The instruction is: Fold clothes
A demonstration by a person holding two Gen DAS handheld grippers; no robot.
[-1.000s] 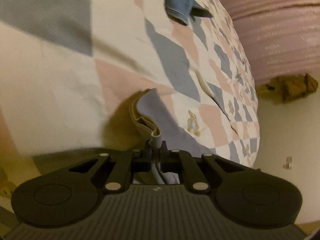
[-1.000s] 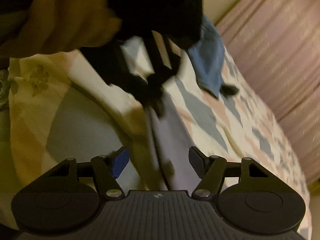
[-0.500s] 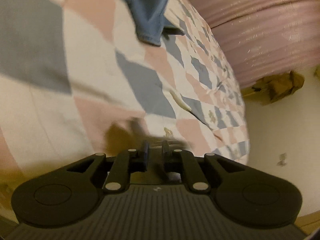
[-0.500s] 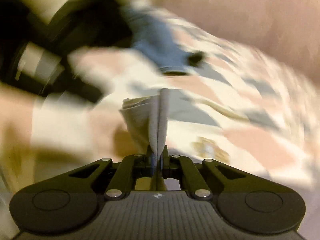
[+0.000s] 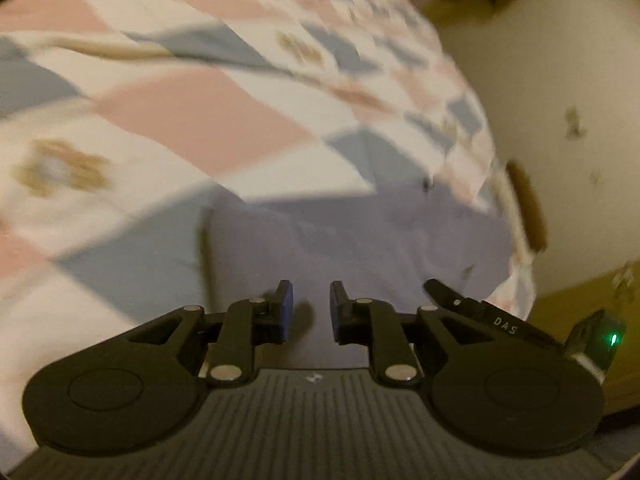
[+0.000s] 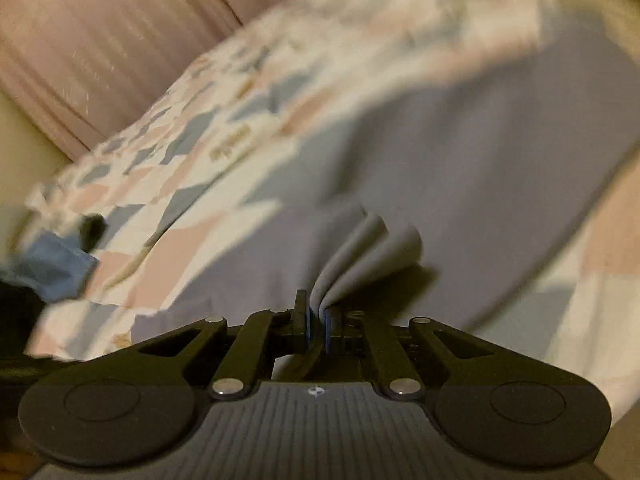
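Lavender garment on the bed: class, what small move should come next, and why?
Probably lower the right gripper and lay its pinched fold flat: the lavender garment is bunched between its shut fingers, while the left gripper is open and holds nothing.

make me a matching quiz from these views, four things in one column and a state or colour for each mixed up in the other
Things:
1. left tool
2. right tool
3. grey cloth
4. small cloth

States or colours:
A. blue, lying on the quilt
B. shut on a fold of fabric
C. open, holding nothing
D. spread over the quilt, pinched at one edge

Pairs: 1-C, 2-B, 3-D, 4-A
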